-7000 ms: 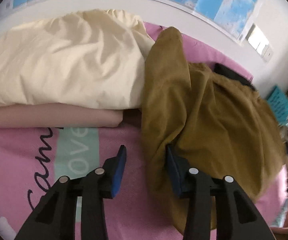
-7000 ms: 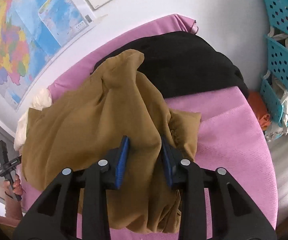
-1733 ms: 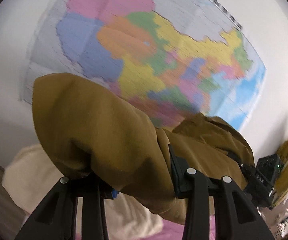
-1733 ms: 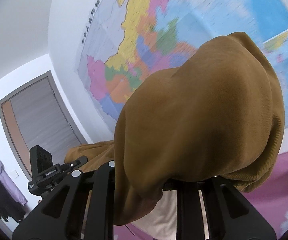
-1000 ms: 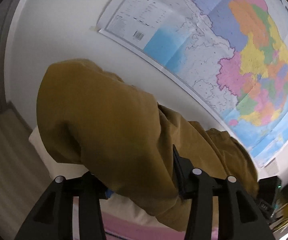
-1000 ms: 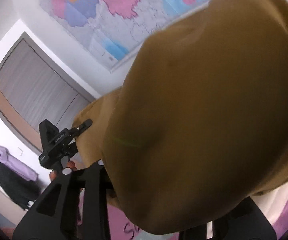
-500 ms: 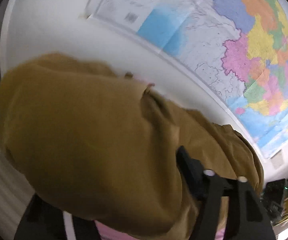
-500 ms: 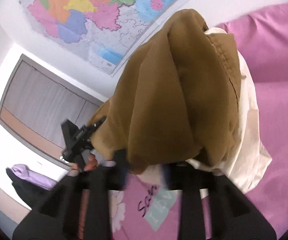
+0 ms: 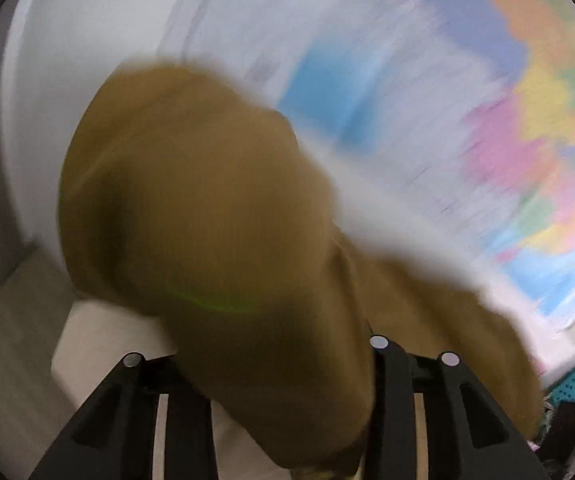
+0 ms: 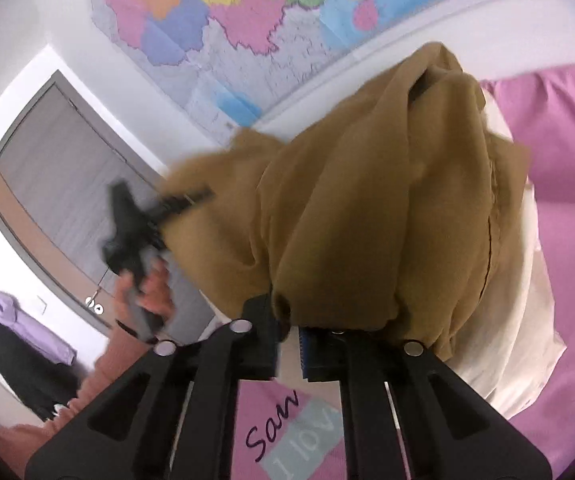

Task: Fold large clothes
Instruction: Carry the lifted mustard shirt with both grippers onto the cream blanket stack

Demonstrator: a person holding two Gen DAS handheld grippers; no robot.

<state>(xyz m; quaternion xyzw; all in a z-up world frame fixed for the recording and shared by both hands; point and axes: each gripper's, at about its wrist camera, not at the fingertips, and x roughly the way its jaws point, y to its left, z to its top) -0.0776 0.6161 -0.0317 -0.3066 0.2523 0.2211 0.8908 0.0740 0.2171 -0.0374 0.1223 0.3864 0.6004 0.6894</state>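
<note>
A large mustard-brown garment [image 10: 367,208] hangs in the air between my two grippers, above the pink bed. My right gripper [image 10: 289,344] is shut on its edge, and the cloth drapes over the fingers. In the left wrist view the same garment [image 9: 215,240] bulges over my left gripper [image 9: 271,364], which is shut on it; its fingertips are hidden under the cloth and the view is blurred. The left gripper also shows in the right wrist view [image 10: 183,204], gripping the garment's far corner.
A cream garment [image 10: 519,320] lies on the pink bedsheet [image 10: 567,152] below. A wall map [image 10: 247,20] hangs behind the bed. A grey door [image 10: 59,176] and hanging purple and black clothes [image 10: 19,340] are to the left.
Both grippers lifted the brown garment off the bed and hold it up. In the last half second both wrists swung, the left fast enough to blur its view.
</note>
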